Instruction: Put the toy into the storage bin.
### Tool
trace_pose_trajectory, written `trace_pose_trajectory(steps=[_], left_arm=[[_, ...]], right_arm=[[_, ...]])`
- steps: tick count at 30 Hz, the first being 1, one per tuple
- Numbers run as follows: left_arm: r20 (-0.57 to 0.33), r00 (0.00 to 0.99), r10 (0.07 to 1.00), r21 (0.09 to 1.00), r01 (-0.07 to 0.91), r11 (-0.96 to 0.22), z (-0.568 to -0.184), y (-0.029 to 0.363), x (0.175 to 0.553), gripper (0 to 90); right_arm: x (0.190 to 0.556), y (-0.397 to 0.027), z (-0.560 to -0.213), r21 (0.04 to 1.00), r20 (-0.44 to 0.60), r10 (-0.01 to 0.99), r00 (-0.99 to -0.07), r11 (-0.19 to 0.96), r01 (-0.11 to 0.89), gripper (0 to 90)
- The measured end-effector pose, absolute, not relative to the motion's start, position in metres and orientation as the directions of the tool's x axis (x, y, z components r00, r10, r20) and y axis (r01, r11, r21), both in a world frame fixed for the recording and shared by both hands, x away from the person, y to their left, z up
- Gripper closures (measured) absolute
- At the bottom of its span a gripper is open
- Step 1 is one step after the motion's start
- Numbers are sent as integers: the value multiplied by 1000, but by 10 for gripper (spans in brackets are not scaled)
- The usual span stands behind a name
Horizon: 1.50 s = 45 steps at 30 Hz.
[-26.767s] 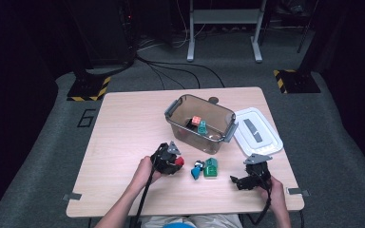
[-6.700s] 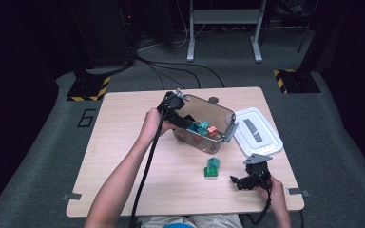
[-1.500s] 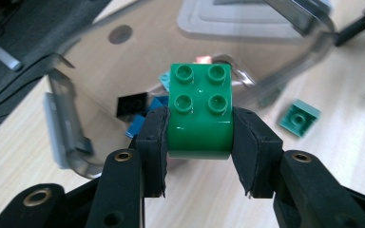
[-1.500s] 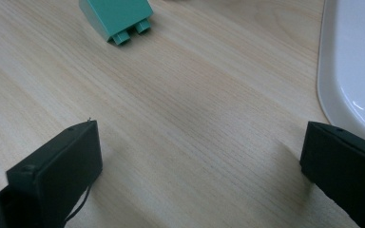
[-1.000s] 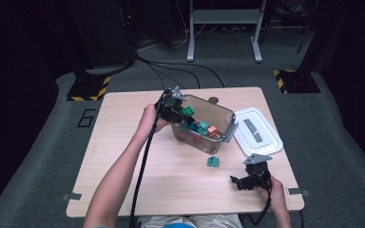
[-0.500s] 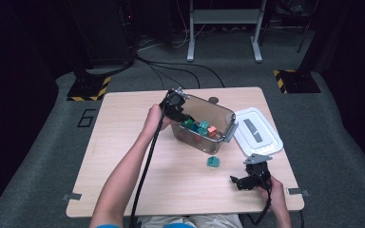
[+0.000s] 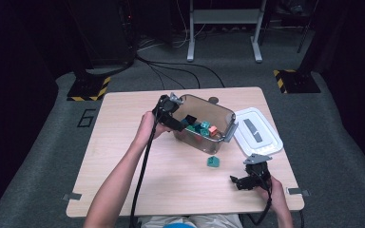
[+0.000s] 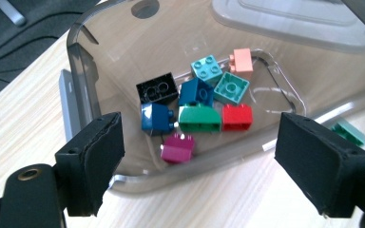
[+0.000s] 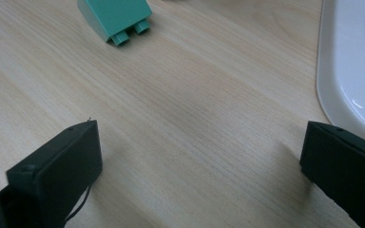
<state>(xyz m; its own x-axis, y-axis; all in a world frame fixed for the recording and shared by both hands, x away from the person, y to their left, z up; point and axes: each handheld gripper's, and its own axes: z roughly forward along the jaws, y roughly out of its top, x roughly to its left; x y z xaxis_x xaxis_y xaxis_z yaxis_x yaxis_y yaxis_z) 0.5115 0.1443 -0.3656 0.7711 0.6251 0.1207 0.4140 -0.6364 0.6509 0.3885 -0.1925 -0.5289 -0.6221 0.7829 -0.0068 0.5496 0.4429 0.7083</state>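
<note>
Bricks (image 8: 198, 102) lie in a clear bin (image 7: 221, 115) on a pale wooden table (image 7: 119, 156), grey carpet and cables beyond. Above the bin, the left gripper (image 8: 197, 164) has just been opening, jaws wide and empty. The right gripper (image 9: 199, 166) rests open near a green brick (image 9: 114, 16).

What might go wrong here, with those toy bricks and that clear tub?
The left gripper hangs open at the tub's rim, so pulling away carelessly could nudge the tub. One green brick lies on the table; the open right gripper could push it instead of gripping it.
</note>
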Motion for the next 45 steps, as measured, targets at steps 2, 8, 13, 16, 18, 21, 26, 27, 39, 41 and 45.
trace_pose_trajectory(steps=[2, 8, 13, 16, 18, 21, 26, 27, 39, 41, 45], left_arm=[[128, 772, 622, 662, 400, -633, -365, 149, 502, 149], [137, 769, 625, 688, 380, -618, -370, 165, 476, 136], [139, 759, 636, 697, 381, -607, -384, 178, 455, 127], [132, 754, 644, 695, 393, -602, -399, 186, 445, 123], [128, 744, 656, 690, 408, -598, -412, 191, 440, 119], [101, 730, 676, 681, 445, -582, -435, 200, 435, 111], [36, 700, 713, 663, 517, -541, -475, 214, 433, 112], [32, 692, 721, 661, 527, -535, -482, 216, 433, 112], [-7, 661, 750, 669, 560, -488, -521, 220, 426, 106], [3, 658, 753, 683, 549, -482, -523, 220, 424, 100], [3, 653, 757, 697, 542, -470, -525, 220, 423, 97]], right_arm=[[388, -192, -529, 708, -8, 782, -623, 444, 549, 0], [388, -192, -529, 708, -8, 783, -622, 444, 550, 0], [387, -192, -529, 707, -2, 791, -612, 434, 558, 0], [387, -191, -529, 707, -3, 794, -607, 431, 561, 0], [387, -191, -529, 708, -1, 795, -607, 429, 561, 0], [387, -191, -529, 708, -1, 796, -606, 428, 562, 0], [387, -192, -529, 709, -6, 805, -593, 422, 565, 0], [387, -193, -529, 709, -6, 810, -587, 417, 569, 0], [387, -188, -526, 719, 1, 811, -586, 406, 564, 0], [386, -180, -525, 740, 43, 802, -596, 375, 558, 0], [386, -164, -523, 745, 70, 790, -609, 365, 558, 0]])
